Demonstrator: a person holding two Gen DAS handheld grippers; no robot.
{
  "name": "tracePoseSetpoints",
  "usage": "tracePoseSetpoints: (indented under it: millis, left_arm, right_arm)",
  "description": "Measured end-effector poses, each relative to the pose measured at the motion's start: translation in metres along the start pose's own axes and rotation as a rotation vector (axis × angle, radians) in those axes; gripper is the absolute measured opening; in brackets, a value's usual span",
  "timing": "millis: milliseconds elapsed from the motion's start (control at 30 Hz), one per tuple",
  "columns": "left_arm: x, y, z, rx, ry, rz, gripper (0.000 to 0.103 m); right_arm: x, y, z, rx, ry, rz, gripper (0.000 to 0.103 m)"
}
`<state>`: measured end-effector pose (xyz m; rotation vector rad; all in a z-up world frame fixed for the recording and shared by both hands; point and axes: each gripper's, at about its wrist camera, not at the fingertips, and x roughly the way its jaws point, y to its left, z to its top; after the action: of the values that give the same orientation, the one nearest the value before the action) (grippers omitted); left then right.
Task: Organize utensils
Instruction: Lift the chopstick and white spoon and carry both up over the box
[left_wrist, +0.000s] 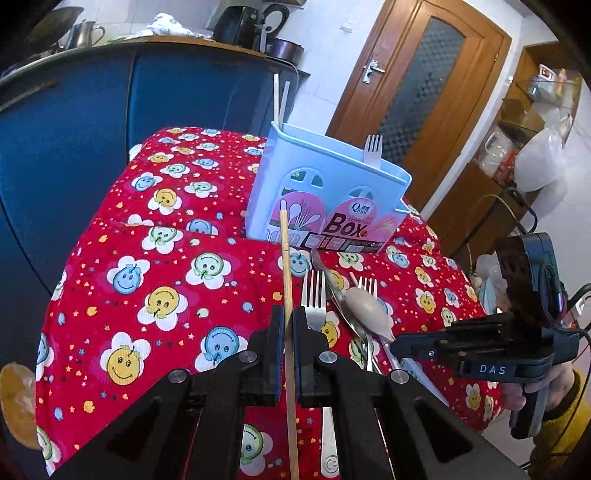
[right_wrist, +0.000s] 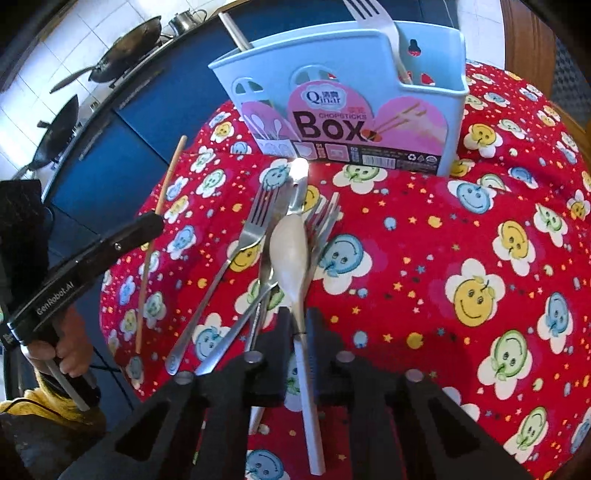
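A light blue utensil box (left_wrist: 325, 184) (right_wrist: 424, 99) stands at the back of the red smiley tablecloth (left_wrist: 147, 266). It holds a fork (left_wrist: 373, 147) and two chopsticks (left_wrist: 277, 99). My left gripper (left_wrist: 288, 317) is shut on a wooden chopstick (left_wrist: 285, 258) that points toward the box. In front of the box lies a pile of metal forks (right_wrist: 255, 221) and a metal spoon. My right gripper (right_wrist: 299, 317) is shut on the handle of a white spoon (right_wrist: 290, 247), which lies on top of that pile. Each gripper shows in the other's view: the right gripper (left_wrist: 397, 341) and the left gripper (right_wrist: 157, 219).
Blue cabinets (left_wrist: 74, 129) under a counter with woks (right_wrist: 125, 59) and a kettle run behind and to the left of the table. A wooden door (left_wrist: 417, 92) stands behind the box. The cloth drops off at the table's left and right edges. A hand in a yellow sleeve (right_wrist: 55, 406) holds the left gripper.
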<state>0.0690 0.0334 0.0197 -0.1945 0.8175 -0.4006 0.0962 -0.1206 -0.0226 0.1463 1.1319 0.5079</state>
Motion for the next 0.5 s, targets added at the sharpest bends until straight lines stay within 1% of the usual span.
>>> tracePoseSetpoints:
  millis: [100,267,500]
  left_arm:
    - [-0.003,-0.002,0.000,0.004,-0.011,-0.006,0.004]
    - [-0.011,-0.008,0.002,0.017,-0.042,-0.022,0.004]
    - [-0.020,-0.018,0.006,0.033,-0.098,-0.057,0.004]
  right_arm:
    - [-0.004,0.004,-0.001,-0.008,-0.032,0.012,0.009]
    - [-0.023,0.006,-0.005,0.001,-0.114,0.041,0.009]
    - [-0.047,0.003,-0.015,0.041,-0.263,0.080,0.008]
